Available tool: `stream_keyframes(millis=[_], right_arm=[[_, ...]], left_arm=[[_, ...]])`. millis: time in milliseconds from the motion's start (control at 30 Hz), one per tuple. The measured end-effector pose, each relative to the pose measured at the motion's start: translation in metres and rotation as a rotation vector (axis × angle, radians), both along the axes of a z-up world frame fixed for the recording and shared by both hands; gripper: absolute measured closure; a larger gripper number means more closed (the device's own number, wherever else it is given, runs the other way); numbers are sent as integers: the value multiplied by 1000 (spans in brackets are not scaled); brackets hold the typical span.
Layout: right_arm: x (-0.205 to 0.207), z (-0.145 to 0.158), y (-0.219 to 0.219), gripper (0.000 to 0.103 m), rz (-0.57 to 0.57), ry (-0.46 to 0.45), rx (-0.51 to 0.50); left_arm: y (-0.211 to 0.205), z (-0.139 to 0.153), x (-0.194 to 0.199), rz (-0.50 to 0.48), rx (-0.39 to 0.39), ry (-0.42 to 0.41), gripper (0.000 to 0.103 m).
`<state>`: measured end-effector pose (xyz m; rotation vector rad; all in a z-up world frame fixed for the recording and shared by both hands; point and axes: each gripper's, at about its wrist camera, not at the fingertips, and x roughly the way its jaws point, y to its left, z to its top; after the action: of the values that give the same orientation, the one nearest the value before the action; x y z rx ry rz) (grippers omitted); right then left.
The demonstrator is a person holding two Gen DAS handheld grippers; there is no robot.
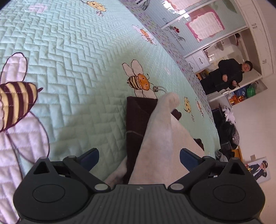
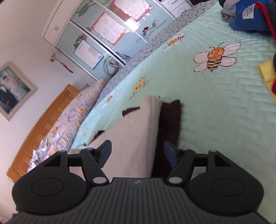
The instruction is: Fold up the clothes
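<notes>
A dark brown garment (image 1: 136,117) with a cream fleecy inside (image 1: 162,131) lies on the mint quilted bedspread (image 1: 77,69) with bee pictures. My left gripper (image 1: 138,158) is open, its blue pads wide apart, and the cream layer runs between them without being pinched. In the right wrist view the cream layer (image 2: 138,124) lies folded over the brown cloth (image 2: 169,117), which shows along its right side. My right gripper (image 2: 138,152) is open too, straddling the cream fabric. The garment's near end is hidden under both gripper bodies.
A person (image 1: 229,75) in dark clothes stands at the doorway beyond the bed. A clothes pile (image 1: 227,124) and a picture (image 1: 260,168) lie on the floor. On the bed are a small cable (image 1: 157,88), blue clothing (image 2: 248,15), a yellow item (image 2: 267,75) and a floral duvet (image 2: 69,117).
</notes>
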<state>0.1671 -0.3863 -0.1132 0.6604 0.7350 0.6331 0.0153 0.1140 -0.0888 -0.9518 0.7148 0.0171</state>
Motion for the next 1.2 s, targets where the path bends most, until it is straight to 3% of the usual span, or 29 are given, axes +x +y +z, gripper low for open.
stream_keyframes(millis=[333, 567, 933, 1200], right_arm=[[-1, -23, -15, 35, 93, 87, 298], [1, -39, -30, 35, 101, 113, 450], [-1, -36, -34, 34, 117, 88, 477], [-2, -36, -35, 34, 120, 87, 453]], left_arm=[[-1, 4, -20, -51, -74, -159, 2], [-10, 0, -10, -147, -70, -179, 2], [-14, 13, -13, -256, -65, -251, 2], [-44, 23, -7, -403, 125, -194, 1]])
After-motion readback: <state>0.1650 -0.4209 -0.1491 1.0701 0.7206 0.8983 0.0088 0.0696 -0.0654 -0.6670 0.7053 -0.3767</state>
